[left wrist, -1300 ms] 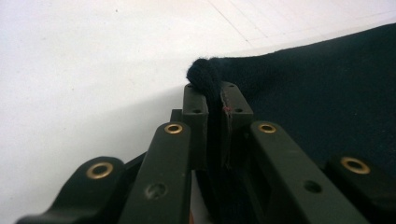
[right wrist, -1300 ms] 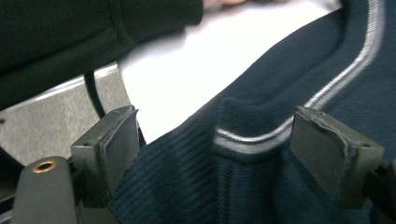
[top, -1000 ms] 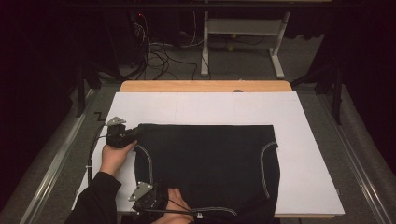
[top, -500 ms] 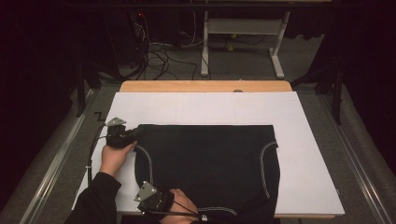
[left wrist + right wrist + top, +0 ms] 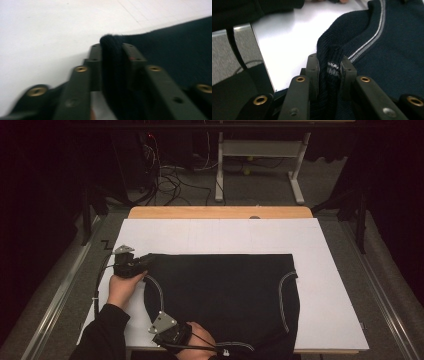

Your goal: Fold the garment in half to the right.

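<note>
A dark sweater (image 5: 225,295) lies spread flat on the white sheet (image 5: 330,270) that covers the desk (image 5: 220,212), with pale piping curving down each side of it and its near edge hanging at the desk's front. The person's sleeves come in from the near side, one hand on each tool.

The left tool (image 5: 142,261) sits at the sweater's far left corner. In the left gripper view, a thick fold of the dark knit (image 5: 112,62) stands up between the two black jaws; they have just been opening, yet the cloth still fills the gap and the pads sit against it on both sides, so the corner looks held. The white sheet (image 5: 50,37) runs off behind it.

The right tool (image 5: 172,335) is low at the near left, by the desk's front edge, its grey plate on top. In the right gripper view, its jaws have just been closing, and they now pinch a ridge of the navy knit (image 5: 332,65) with a small woven label between the pads. The grey stripe (image 5: 367,45) curves away just beside the grip, and the desk's edge and the grey floor (image 5: 229,57) show to the left.
</note>
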{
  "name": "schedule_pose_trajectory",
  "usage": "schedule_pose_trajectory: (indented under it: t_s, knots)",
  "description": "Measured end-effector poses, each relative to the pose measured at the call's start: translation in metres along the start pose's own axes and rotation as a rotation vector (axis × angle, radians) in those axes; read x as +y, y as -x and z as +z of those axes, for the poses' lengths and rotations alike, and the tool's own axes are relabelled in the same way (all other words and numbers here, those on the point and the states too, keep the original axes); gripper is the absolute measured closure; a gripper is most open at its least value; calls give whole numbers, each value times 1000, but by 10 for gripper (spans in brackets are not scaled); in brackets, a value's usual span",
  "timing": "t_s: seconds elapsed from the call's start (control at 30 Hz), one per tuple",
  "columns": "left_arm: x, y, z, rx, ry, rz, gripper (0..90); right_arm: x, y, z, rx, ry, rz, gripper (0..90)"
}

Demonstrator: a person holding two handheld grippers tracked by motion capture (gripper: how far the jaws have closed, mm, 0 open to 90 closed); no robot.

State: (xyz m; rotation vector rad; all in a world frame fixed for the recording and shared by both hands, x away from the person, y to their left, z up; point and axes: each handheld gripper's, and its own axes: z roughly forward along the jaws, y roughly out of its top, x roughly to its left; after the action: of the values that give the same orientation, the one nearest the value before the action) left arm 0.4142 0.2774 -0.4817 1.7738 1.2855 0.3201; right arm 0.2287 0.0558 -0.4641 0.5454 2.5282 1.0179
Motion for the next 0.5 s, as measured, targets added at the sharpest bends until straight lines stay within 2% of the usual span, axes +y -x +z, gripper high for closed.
schedule_pose_trajectory:
  t_s: [0.07, 0.1, 0.13, 0.2, 0.27, 0.3, 0.37, 0.5]
  knots:
    - [2, -2, 2, 42, 16, -17, 425, 0, 2, -1, 8, 2, -5, 748]
    - [3, -2, 4, 48, 16, -20, 366, -1, 2, -1, 10, 5, -2, 747]
    - [5, -2, 7, 50, -7, -13, 347, -1, 3, -2, 12, 6, 1, 747]
    - [9, 1, 16, 55, -90, 21, 344, -2, 3, -2, 15, 8, 5, 747]
    - [11, 5, 22, 63, -149, 70, 386, -3, 3, -3, 10, 15, 2, 747]
    - [12, 8, 23, 75, -154, 81, 398, -4, 3, -3, 12, 15, 3, 747]
    - [12, 10, 25, 81, -155, 88, 449, -4, 3, -4, 13, 15, 11, 746]
    - [12, 9, 25, 53, -155, 73, 578, -3, 4, -5, 18, 16, 8, 746]
